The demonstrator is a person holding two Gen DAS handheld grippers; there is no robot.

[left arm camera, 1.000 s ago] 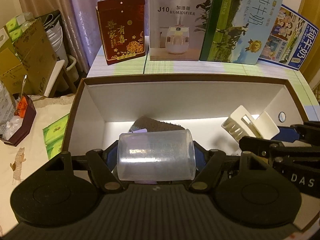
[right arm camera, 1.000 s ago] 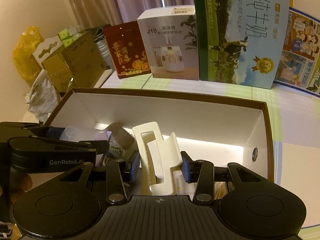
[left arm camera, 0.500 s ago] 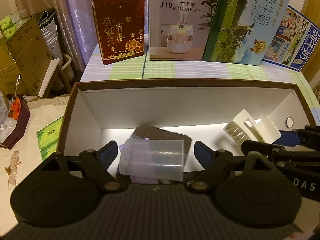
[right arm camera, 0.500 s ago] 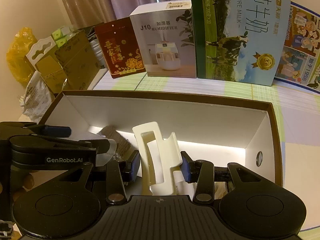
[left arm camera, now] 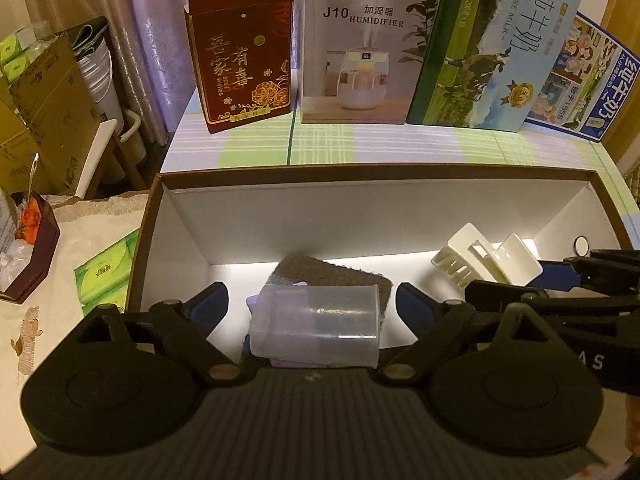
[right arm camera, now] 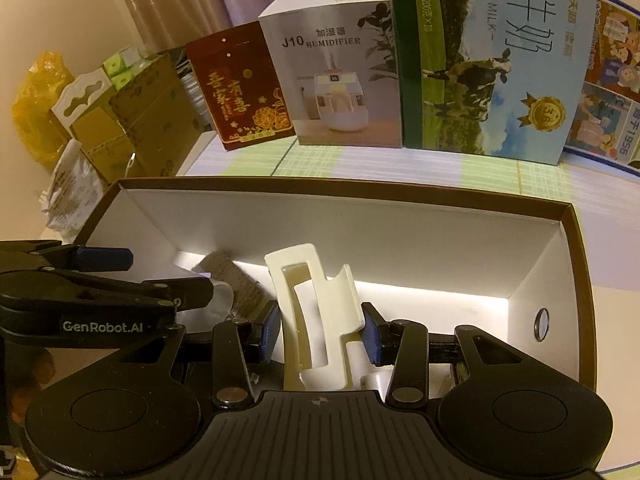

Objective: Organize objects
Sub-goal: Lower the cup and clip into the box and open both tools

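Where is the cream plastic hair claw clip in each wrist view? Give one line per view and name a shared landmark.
Left wrist: cream plastic hair claw clip right of centre, inside the box.
Right wrist: lower centre, between the right gripper's pads.
Shared landmark: white humidifier box behind.

1. The left wrist view is aimed down, close over the box's (left arm camera: 168, 216) left part.
2. The right wrist view is aimed down, close over its right part.
3. The box, humidifier carton (right arm camera: 340, 80) and milk carton (left arm camera: 492, 48) are shared.

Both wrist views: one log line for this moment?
left claw: just opened, cup released in box | right claw: shut on hair clip
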